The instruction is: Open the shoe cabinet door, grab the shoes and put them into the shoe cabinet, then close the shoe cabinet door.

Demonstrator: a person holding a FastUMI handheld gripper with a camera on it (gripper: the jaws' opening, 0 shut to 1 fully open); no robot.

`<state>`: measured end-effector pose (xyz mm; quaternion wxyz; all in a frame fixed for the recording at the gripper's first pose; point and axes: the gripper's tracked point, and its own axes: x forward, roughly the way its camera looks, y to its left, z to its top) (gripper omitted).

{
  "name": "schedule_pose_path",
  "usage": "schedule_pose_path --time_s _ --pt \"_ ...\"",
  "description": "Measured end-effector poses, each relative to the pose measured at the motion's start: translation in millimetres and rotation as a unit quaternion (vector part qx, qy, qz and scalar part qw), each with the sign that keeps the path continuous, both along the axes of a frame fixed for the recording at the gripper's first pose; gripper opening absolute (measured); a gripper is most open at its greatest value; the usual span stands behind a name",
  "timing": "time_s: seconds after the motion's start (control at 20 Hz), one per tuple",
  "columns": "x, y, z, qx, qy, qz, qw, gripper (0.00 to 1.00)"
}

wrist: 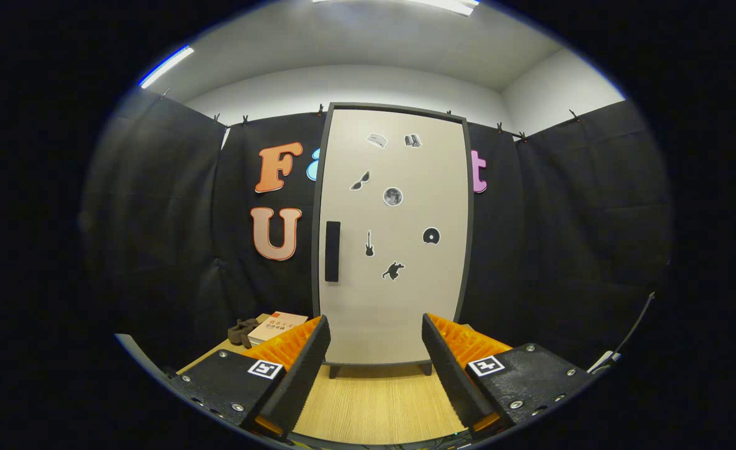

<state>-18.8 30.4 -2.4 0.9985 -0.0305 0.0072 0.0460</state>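
A tall shoe cabinet (393, 300) stands upright on the wooden table (374, 400), straight ahead of my fingers. Its light door is closed, framed in dark grey, with a black vertical handle (332, 251) on its left side and several small stickers on its face. My gripper (375, 331) is open, with nothing between the fingers, and sits a short way back from the cabinet's base. A pair of small dark brown shoes (242, 331) lies on the table to the left of the cabinet, beyond the left finger.
A book with a red and white cover (278, 325) lies next to the shoes, left of the cabinet. Black cloth walls close in behind and on both sides. A cable (630, 337) runs down at the far right.
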Motion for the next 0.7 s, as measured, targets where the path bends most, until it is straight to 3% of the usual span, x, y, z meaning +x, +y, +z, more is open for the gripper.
schedule_pose_path --time_s 0.35,0.7 --pt "-27 -16 4 0.016 -0.008 -0.008 1.0 0.92" --pt "-27 -24 7 0.02 -0.009 -0.016 1.0 0.93"
